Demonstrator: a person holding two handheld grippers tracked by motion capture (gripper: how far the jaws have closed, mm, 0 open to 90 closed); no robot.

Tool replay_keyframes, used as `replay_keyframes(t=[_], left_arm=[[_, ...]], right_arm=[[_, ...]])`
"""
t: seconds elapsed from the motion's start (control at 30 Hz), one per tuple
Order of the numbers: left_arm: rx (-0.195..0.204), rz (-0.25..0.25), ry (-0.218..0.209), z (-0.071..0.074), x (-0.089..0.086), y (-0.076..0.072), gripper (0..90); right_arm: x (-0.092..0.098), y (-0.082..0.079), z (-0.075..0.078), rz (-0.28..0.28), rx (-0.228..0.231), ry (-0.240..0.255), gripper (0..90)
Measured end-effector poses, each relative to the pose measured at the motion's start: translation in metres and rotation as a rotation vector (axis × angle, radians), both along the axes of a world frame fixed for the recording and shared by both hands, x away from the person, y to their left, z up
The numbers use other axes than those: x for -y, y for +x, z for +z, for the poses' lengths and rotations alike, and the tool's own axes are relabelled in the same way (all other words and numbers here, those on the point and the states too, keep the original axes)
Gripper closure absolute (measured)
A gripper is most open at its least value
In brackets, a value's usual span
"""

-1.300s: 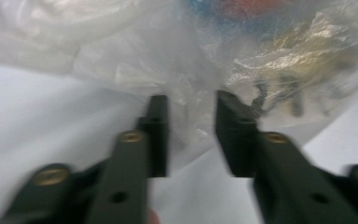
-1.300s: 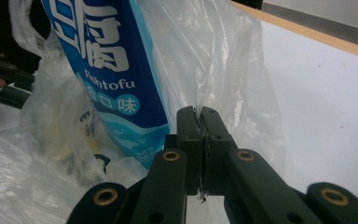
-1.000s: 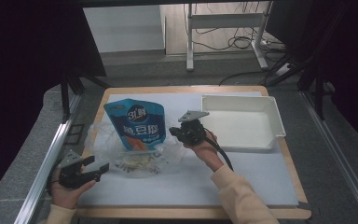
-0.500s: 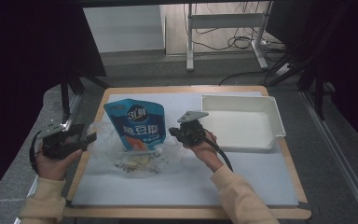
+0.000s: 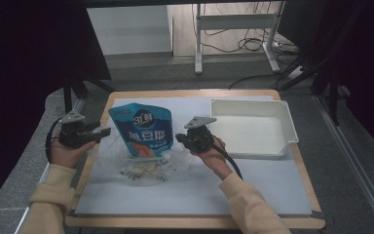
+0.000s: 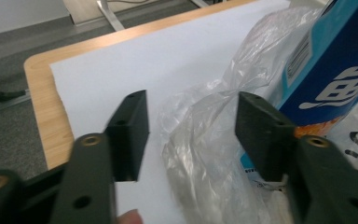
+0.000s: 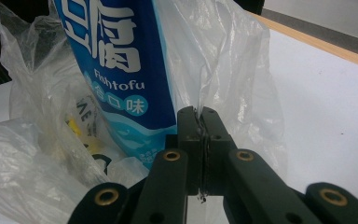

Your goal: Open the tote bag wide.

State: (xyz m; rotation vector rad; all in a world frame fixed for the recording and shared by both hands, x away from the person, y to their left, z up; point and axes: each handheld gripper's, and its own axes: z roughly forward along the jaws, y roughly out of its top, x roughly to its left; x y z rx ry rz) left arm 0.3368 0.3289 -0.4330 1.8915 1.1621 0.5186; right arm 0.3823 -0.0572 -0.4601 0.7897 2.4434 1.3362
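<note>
Two grippers worked on one clear plastic bag (image 5: 143, 165) that lay on the white mat (image 5: 253, 190) in the middle of the table. A tall blue pouch (image 5: 141, 129) stood inside the bag, with its long side going up and away from the person. Some small things lay low in the bag too, but they were too blurry to name.

On one side, the right gripper (image 5: 191, 140) had its jaws pressed together on a thin fold of the bag's edge (image 7: 200, 100), just beside the pouch. It held that side of the bag up.

On the other side, the left gripper (image 5: 100, 132) had its jaws spread wide and held nothing. The loose, crumpled bag rim (image 6: 200, 116) sat right in front of it, in line with the gap between the jaws. The pouch was just past that rim, toward the right gripper. So the left gripper was the near one for that side, and I think a short push ahead and a squeeze would catch the rim. The plastic looked thin and floppy, so it could slip out.

A white tray (image 5: 277, 109) sat on the far right of the mat, well apart from the bag. It looked empty.
</note>
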Motion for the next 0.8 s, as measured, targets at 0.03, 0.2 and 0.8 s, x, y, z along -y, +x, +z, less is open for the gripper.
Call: replay_keyframes(t=[0.03, 0.2, 0.8], left_arm=[[-0.009, -0.009, -0.006, -0.003, 0.002, 0.002, 58.5], [-0.040, -0.042, 0.004, -0.007, 0.005, 0.003, 84.2], [-0.023, -0.026, -0.035, -0.014, -0.001, -0.008, 88.0]], right_arm=[[0.000, 0.000, 0.000, -0.001, 0.000, 0.000, 87.6], [0.001, 0.000, 0.001, -0.001, 0.005, 0.003, 87.6], [0.006, 0.003, 0.005, -0.026, 0.012, 0.026, 87.6]])
